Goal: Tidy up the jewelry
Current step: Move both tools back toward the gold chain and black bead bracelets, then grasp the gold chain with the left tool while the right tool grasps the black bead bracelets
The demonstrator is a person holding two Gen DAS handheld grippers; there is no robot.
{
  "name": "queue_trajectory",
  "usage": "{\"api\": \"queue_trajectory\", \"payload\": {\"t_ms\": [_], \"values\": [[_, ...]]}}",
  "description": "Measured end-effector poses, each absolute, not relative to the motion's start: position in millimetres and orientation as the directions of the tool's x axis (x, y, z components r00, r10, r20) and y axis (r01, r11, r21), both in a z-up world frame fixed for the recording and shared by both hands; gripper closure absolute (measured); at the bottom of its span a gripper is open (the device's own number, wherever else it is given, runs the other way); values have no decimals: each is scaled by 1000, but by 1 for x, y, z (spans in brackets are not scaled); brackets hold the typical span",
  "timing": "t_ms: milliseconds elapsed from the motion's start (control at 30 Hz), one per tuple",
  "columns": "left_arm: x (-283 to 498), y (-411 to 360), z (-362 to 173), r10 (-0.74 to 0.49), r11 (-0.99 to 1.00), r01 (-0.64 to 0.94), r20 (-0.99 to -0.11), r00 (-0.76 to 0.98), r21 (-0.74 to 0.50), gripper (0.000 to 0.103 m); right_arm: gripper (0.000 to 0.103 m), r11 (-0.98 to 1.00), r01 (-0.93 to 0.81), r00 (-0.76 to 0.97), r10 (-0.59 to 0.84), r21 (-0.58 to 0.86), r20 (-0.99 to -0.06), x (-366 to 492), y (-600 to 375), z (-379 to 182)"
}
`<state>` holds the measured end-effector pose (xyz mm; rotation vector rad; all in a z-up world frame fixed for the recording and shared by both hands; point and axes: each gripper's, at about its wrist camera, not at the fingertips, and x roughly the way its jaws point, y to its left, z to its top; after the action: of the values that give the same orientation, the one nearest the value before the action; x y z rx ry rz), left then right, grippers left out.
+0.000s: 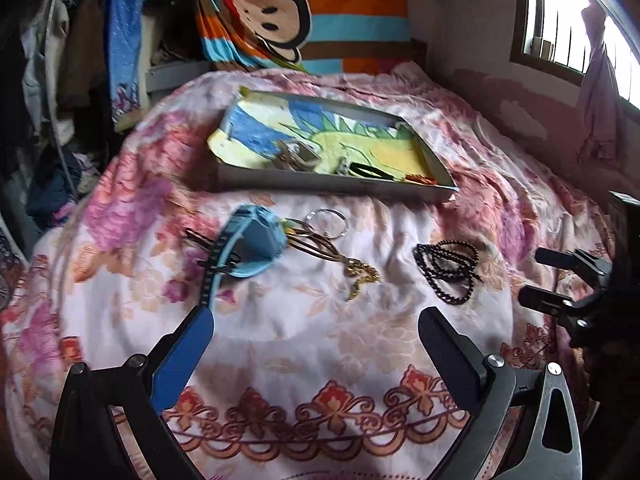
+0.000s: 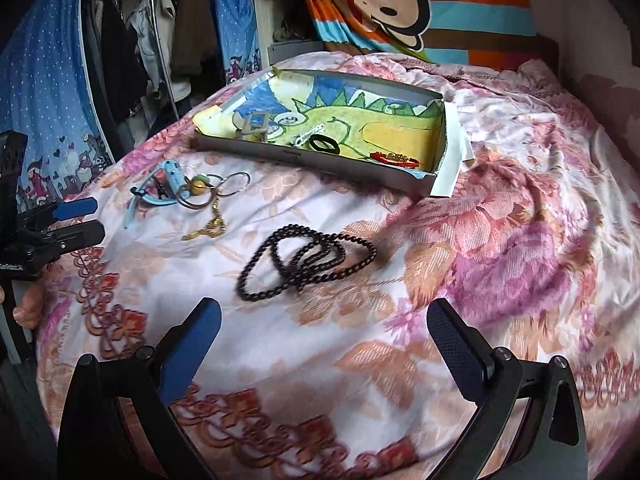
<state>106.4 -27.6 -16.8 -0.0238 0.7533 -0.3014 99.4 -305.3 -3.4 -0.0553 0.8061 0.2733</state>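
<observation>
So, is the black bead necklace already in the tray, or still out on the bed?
Out. The black bead necklace lies coiled on the floral bedspread, apart from the tray, in front of the open right claw.

No readable text, label, brand or number shows on anything in either view.

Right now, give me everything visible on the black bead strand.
The bead strand is a long string of small, round, glossy black beads, coiled into several overlapping loops. It lies flat on the floral bedspread, in front of the tray and outside it, to the right of the gold chain. Nothing touches it but the bedspread. It sits just ahead of the open right tool, not gripped.
</observation>
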Motion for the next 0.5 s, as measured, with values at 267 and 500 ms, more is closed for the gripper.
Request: {"api": "queue_trajectory", "payload": {"t_ms": [267,500], "values": [[138,-47,-27,-399,909,356,-693,601,-214,14,4,940,-340,622,255,38,-740,129,-295,-13],[169,-62,-48,-417,893,386,-749,515,-232,39,18,918,-395,586,252,-1,-770,150,-285,-23]]}}
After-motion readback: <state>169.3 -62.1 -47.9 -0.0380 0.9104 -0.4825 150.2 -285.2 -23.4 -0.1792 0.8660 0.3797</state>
